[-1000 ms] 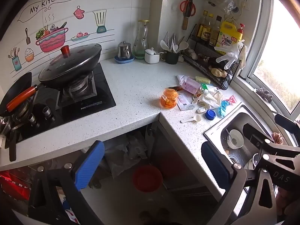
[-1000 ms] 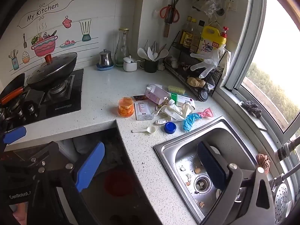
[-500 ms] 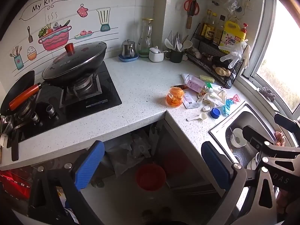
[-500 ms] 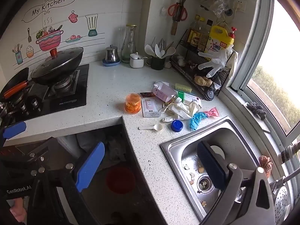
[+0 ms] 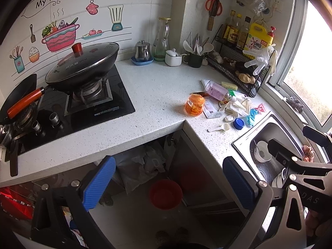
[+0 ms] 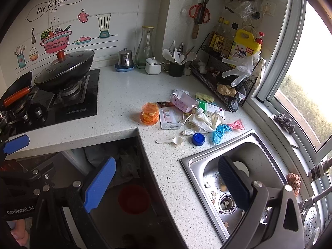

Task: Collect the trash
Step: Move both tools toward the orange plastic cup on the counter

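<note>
In the sink (image 6: 267,155), eggshell bits (image 6: 213,195) lie around the drain (image 6: 227,204).

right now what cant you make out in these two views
- Print on the white packet: too small to read in either view.
- Red bin under the counter: contents lost in shadow and blur in both views.
- Sink floor: partly hidden by the right tongs in the right view, by the right tongs' frame in the left view.
- Trash under the white gloves: covered by the pile.
- Left tongs: open, empty.
</note>
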The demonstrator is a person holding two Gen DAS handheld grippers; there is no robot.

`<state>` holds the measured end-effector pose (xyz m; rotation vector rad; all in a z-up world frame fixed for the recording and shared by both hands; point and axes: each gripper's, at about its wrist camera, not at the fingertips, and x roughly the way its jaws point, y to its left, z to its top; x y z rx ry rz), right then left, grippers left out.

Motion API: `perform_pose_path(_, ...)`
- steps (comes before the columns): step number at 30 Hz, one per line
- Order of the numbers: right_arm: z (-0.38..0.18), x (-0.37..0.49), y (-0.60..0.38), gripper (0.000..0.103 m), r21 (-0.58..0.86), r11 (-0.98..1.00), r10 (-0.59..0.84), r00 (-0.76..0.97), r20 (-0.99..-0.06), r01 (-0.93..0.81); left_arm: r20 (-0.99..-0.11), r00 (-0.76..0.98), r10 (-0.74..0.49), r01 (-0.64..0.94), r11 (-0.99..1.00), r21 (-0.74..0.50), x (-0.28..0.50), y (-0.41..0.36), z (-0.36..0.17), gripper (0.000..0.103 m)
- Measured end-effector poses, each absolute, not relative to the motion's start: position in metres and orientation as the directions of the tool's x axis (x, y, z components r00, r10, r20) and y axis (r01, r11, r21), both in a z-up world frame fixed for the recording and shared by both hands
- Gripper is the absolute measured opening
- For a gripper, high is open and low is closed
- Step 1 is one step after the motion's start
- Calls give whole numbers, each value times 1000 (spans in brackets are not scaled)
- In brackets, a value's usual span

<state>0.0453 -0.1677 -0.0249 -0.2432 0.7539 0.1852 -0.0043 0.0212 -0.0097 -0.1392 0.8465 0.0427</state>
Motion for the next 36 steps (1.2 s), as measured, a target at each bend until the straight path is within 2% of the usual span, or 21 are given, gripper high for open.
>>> perform_pose_path(36, -33, 42, -149, 99, -174, 952, 56, 704, -708, -251, -761, 648, -40, -87, 988, -126, -5, 33, -18, 103)
